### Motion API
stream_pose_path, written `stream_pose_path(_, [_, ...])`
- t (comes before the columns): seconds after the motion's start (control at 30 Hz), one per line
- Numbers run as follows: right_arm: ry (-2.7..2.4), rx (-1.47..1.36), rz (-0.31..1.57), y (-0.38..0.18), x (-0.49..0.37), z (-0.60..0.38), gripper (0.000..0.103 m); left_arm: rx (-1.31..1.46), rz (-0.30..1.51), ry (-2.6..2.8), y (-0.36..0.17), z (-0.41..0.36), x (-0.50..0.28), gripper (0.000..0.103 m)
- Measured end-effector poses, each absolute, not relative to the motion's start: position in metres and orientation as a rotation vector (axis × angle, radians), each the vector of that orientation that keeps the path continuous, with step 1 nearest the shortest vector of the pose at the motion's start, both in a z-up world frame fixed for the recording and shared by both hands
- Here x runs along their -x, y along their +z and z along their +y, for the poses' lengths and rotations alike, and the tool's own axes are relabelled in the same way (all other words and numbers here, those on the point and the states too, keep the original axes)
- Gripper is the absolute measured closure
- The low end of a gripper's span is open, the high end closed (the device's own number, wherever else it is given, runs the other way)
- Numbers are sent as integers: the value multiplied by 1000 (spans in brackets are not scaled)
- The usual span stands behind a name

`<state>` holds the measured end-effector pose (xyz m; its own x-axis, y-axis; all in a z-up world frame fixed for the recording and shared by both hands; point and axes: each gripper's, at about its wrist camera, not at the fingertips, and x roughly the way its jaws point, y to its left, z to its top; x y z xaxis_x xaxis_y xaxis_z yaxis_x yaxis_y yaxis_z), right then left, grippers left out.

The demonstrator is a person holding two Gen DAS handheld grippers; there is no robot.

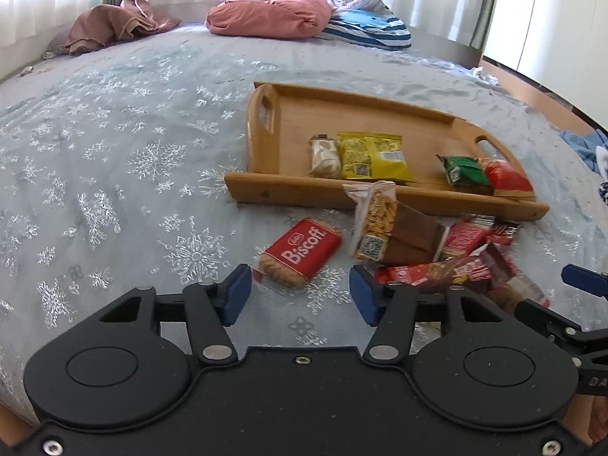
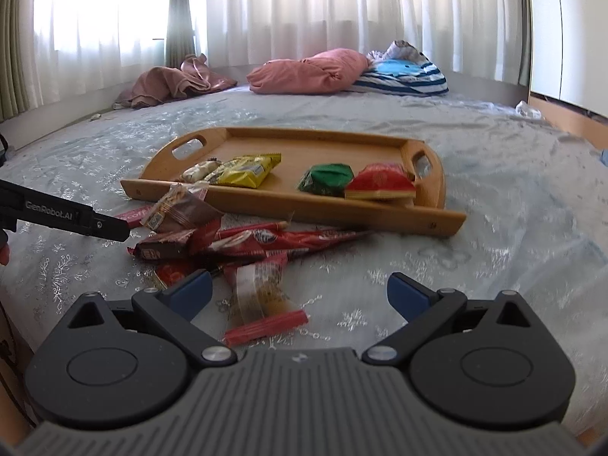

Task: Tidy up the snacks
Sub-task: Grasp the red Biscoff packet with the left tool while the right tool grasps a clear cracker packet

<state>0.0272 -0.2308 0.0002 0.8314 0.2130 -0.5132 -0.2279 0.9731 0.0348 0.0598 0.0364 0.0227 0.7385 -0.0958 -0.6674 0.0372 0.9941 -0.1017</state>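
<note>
A wooden tray [image 1: 288, 190] lies on the bed and holds a white bar [image 1: 323, 154], a yellow pack [image 1: 370, 155], a green pack [image 1: 461, 170] and a red pack [image 1: 507, 178]. In front of it lies a red Biscoff pack [image 1: 300, 252], apart from a pile with a brown cracker pack [image 1: 395, 228] and red wrappers [image 1: 467, 235]. My left gripper [image 1: 300, 296] is open just short of the Biscoff pack, its pads not touching it. My right gripper [image 2: 300, 296] is open wide around a clear wrapper with a red end [image 2: 262, 300], without pressing on it.
The pale bedspread [image 1: 133, 152] with silver snowflakes stretches to the left. A pink pillow [image 1: 269, 15], a striped blue pillow [image 1: 368, 26] and a brown cloth [image 1: 114, 22] lie at the far end under white curtains. The bed's edge and a wooden frame [image 1: 532, 95] run along the right.
</note>
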Motion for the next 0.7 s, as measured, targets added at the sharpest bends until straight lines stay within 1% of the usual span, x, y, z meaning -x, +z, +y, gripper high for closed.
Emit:
stream_pose_path(0.13, [247,16,543,-2,-25,-229,2,57,711,-59,22,34,-66,48])
stream_pose_path(0.2, [249,15,542,-3,-24,-228,7,52,704,-50,20,33,-71,48])
stream_pose_path(0.27, [252,15,543,-3,-23,-226,14,63,698,-47,18,34,-77,48])
stream_pose_path(0.3, [255,16,543,-3,-23,-225,15,74,697,-47,17,35,-80,48])
stream_pose_path(0.33, [257,17,543,-3,-23,-225,19,81,699,-50,16,35,-82,49])
stream_pose_path(0.4, [262,22,542,-3,-22,-223,24,89,708,-53,15,36,-86,61])
stream_pose_path(0.43, [264,26,540,-3,-21,-221,28,93,713,-55,15,35,-86,62])
stream_pose_path(0.47, [266,30,538,-3,-20,-221,34,98,714,-54,16,35,-85,64])
stream_pose_path(0.5, [268,33,537,-3,-20,-220,39,103,714,-56,17,35,-83,69])
stream_pose_path(0.53, [268,37,538,-3,-20,-219,49,104,714,-63,18,34,-80,71])
stream_pose_path(0.57, [266,39,540,-3,-20,-218,54,103,713,-67,19,33,-77,71])
stream_pose_path(0.67, [265,44,540,-4,-19,-217,55,105,722,-79,20,32,-66,71])
stream_pose_path(0.7, [266,44,540,-4,-19,-217,55,110,724,-79,21,32,-63,74])
